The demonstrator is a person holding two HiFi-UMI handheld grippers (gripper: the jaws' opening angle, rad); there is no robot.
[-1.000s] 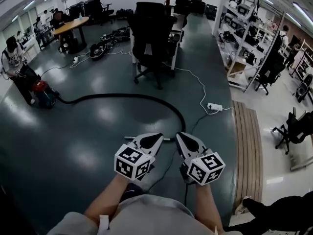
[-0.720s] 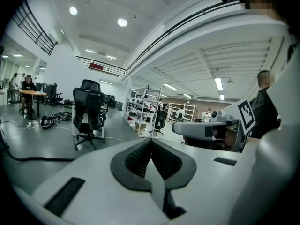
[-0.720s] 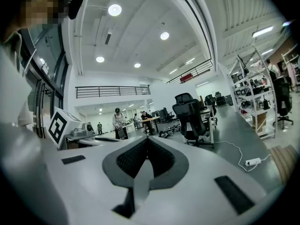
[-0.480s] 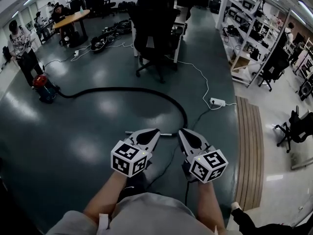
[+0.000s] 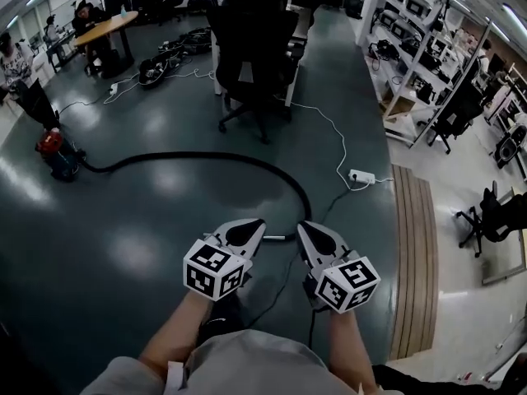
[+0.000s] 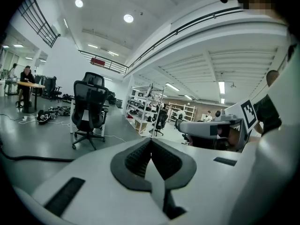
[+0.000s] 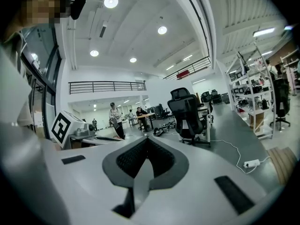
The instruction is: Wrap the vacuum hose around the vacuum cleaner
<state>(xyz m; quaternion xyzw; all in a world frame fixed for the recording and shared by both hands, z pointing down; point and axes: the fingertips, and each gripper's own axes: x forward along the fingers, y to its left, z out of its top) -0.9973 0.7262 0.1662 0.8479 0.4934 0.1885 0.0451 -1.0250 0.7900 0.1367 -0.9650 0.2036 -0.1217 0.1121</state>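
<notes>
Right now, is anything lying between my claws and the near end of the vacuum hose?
Nothing visible. The near end of the vacuum hose lies on the floor just ahead of the left claw and right claw, both shut and empty.

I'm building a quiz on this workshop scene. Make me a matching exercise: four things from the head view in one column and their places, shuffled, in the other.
Things
1. vacuum cleaner
2. vacuum hose
3. power strip
4. office chair

Places
a. curving across the floor
b. top middle, standing upright
c. far left of the floor
d. at right, near the wooden strip

Pairs: 1-c, 2-a, 3-d, 4-b
</notes>
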